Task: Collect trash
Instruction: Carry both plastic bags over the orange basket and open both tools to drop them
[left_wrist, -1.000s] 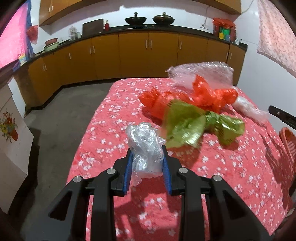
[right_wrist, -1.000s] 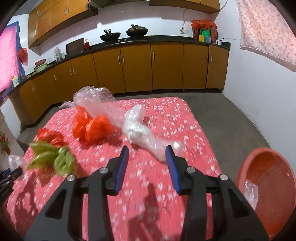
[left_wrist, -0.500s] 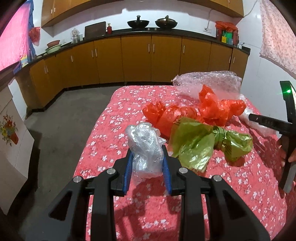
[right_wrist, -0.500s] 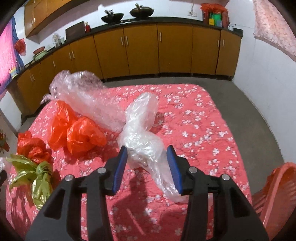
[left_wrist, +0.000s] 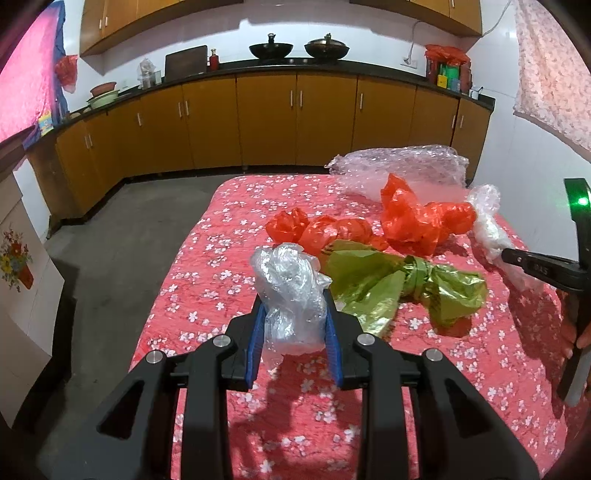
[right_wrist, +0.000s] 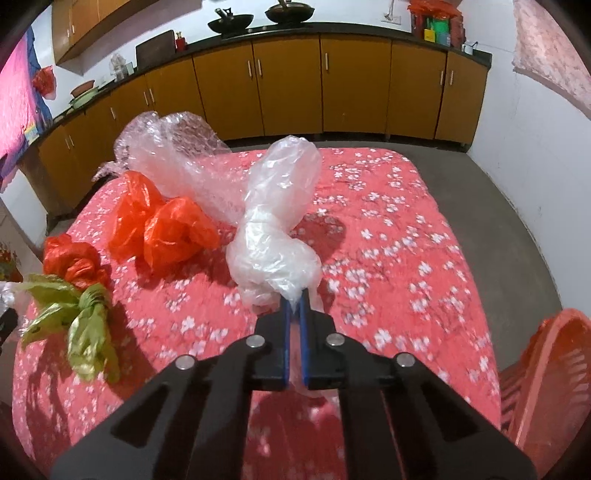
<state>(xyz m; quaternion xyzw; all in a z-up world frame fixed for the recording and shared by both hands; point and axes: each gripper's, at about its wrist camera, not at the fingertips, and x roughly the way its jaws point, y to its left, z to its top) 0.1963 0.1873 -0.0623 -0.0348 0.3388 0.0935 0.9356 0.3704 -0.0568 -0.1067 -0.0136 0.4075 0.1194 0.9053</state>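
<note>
On the red flowered table (right_wrist: 406, 229), right gripper (right_wrist: 293, 314) pinches the near end of a clear bag (right_wrist: 273, 236); left gripper (left_wrist: 293, 325) clamps a crumpled clear wad (left_wrist: 291, 291), lifted; orange basket (right_wrist: 546, 373) at right, contents unseen.

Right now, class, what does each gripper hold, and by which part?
The left gripper clamps a small crumpled clear plastic bag around its lower half. The right gripper pinches the near tail end of a long twisted clear plastic bag.
</note>
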